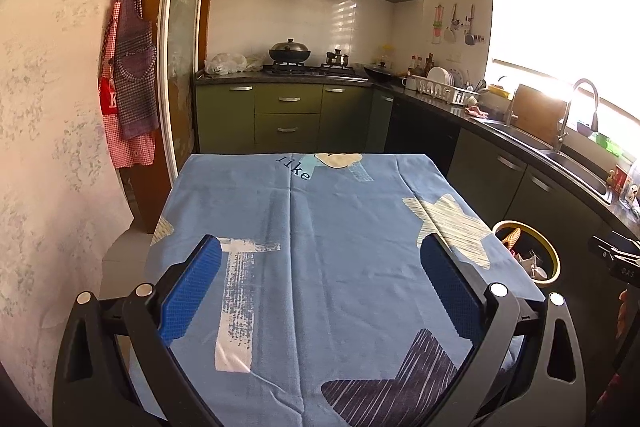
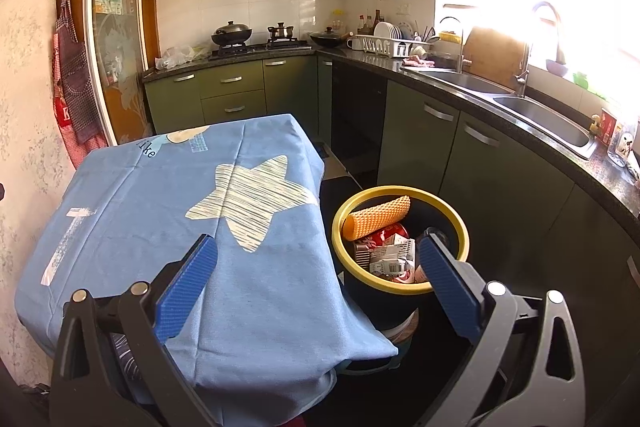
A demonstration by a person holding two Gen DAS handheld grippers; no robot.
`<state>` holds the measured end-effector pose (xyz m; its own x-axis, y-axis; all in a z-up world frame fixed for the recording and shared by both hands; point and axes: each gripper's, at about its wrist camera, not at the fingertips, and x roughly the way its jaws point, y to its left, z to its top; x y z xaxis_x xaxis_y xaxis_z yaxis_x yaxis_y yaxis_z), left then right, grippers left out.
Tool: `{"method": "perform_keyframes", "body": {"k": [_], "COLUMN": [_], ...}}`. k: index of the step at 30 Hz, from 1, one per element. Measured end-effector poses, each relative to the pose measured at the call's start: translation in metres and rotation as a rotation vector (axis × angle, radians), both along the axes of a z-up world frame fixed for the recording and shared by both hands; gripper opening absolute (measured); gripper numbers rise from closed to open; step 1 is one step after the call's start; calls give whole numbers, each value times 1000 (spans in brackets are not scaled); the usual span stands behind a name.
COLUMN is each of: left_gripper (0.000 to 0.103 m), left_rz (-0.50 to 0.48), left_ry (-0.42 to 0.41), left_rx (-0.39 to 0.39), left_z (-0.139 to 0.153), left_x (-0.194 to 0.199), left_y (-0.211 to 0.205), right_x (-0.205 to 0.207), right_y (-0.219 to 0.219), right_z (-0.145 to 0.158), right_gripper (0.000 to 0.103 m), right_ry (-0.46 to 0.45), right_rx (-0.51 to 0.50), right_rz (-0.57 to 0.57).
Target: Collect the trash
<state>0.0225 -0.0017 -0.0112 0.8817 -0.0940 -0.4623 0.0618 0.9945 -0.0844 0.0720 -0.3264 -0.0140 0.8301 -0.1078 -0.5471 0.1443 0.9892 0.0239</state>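
While both views take in the same green-cabinet kitchen, the largest item under inspection is the rectangular table draped in a light blue cloth printed with pale and dark stars (image 1: 344, 227), which fills the centre of the left wrist view and the left half of the right wrist view; no loose item is seen on the cloth in either view. Beyond it runs the dark stone L-shaped counter (image 2: 452, 83), carrying a steel double sink (image 2: 548, 115) under the bright window, a white dish rack (image 2: 388, 45) and a gas hob with a lidded black wok (image 2: 232, 33). Just beside the table's right edge stands the round black bin with a yellow rim (image 2: 402, 289); the collected trash lies inside it: an orange ribbed foam sleeve (image 2: 378, 219) leaning across the far side, a crushed red drink can (image 2: 382, 239) below it, and crumpled printed white paper (image 2: 390, 257) nearest the camera. The left gripper (image 1: 320, 279) hovers over the cloth with its blue-padded fingers (image 1: 190, 291) spread wide and nothing between them. The right gripper (image 2: 316, 279) is likewise released and empty, its left finger over the cloth's edge and its right finger over the bin's near rim
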Motion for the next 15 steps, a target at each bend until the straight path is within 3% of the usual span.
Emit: {"method": "perform_keyframes", "body": {"k": [15], "left_gripper": [98], "left_rz": [-7], "left_ry": [-6], "left_rx": [0], "left_z": [2], "left_x": [1], "left_y": [-1], "right_x": [1], "right_y": [-3], "right_z": [0], "right_gripper": [96], "right_ry": [-2], "right_rx": [4], "right_rz": [-1]}}
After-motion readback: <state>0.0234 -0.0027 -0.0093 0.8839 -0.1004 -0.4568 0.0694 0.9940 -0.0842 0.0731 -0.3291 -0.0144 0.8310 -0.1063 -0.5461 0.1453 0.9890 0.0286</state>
